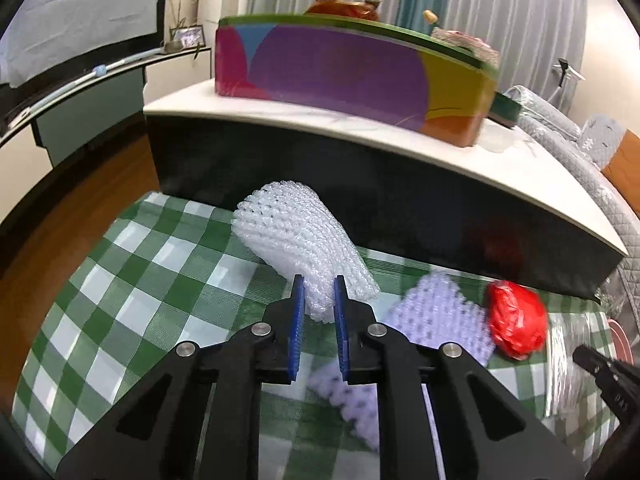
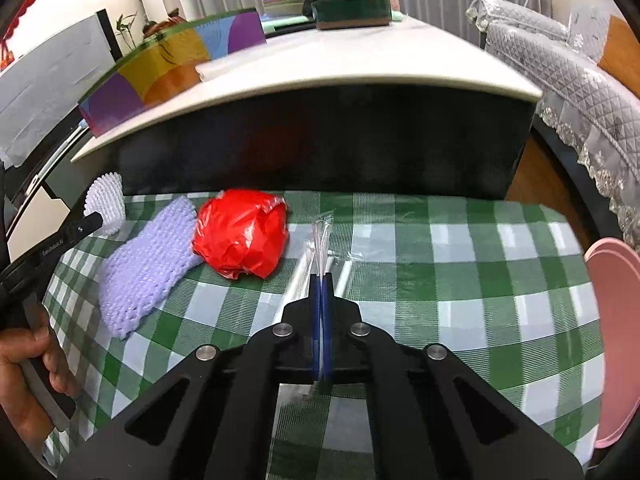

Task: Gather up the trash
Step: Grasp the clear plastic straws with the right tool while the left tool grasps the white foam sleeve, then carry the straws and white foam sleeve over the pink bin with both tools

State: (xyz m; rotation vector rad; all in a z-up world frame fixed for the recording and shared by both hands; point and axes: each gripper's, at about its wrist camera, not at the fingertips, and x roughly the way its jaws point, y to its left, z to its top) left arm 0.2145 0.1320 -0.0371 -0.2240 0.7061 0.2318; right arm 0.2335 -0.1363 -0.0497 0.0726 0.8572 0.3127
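While the blue pads of the left gripper are set a little apart, a white foam fruit net is pinched between them at its near end, and the net is seen raised above the green-and-white checked cloth, tilted up and away to the left. In the right wrist view the right gripper is seen with its two blue pads pressed almost flat together, and a thin clear plastic wrapper is clamped between them, its crumpled top sticking up past the tips. White stick-like pieces are seen lying on the cloth just beside those tips; what they are cannot be told.

Left of the wrapper, a crumpled red plastic bag is seen resting on the cloth, and a lilac foam net lies touching its left side. In the left wrist view the same lilac net is seen to the right of the held white one, blurred.

Behind the cloth a dark-fronted table with a white top is seen, and a long multicoloured box stands on it. A pink rim of a round container is seen at the right edge of the cloth, and a quilted grey sofa cover is seen beyond it.
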